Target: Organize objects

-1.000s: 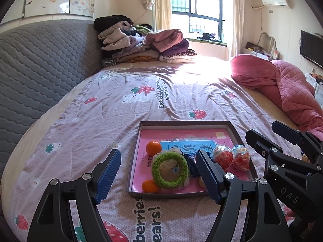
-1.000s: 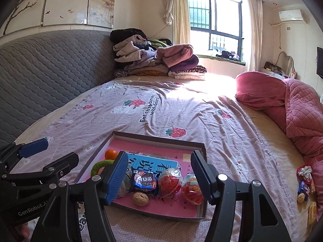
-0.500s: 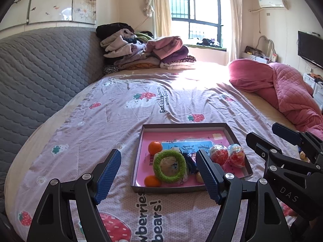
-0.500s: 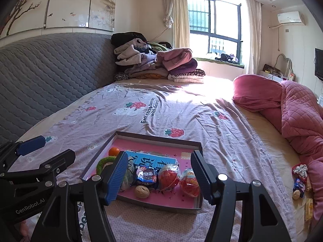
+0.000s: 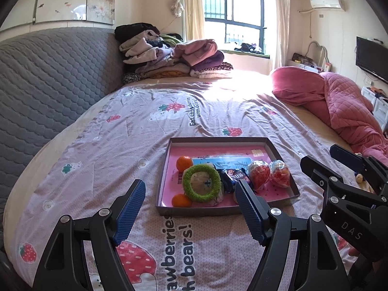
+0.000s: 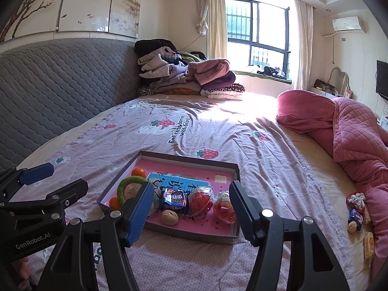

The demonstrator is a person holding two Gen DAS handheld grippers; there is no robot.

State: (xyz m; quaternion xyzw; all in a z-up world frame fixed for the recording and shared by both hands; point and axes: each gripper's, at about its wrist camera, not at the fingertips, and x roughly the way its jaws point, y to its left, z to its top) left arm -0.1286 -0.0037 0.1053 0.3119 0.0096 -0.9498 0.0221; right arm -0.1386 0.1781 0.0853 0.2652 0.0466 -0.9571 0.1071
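A shallow box tray with a pink floor [image 5: 271, 148] [image 6: 236, 169] lies on the bed. In it are a green fuzzy ring [image 5: 201, 183] [image 6: 127, 184], two oranges [image 5: 183, 163] [image 5: 181, 200], a blue snack packet [image 6: 175, 200], a walnut [image 6: 169, 217], two red wrapped sweets [image 5: 259, 174] [image 6: 224, 206] and a blue card [image 6: 179, 180]. My left gripper [image 5: 190, 211] is open and empty, in front of the tray. My right gripper [image 6: 191, 214] is open and empty, above the tray's near edge. Each gripper also shows in the other's view [image 5: 346, 177] [image 6: 38, 184].
Loose snacks [image 6: 355, 208] and a yellow packet [image 6: 368, 242] lie at the bed's right edge by a pink quilt [image 6: 359, 131]. A grey padded headboard [image 5: 43, 87] runs along the left. Folded clothes [image 5: 174, 58] are stacked at the far end.
Both grippers have drawn back and up from the tray, which now looks smaller and farther. Both stay open and empty. Nothing in the tray has moved.
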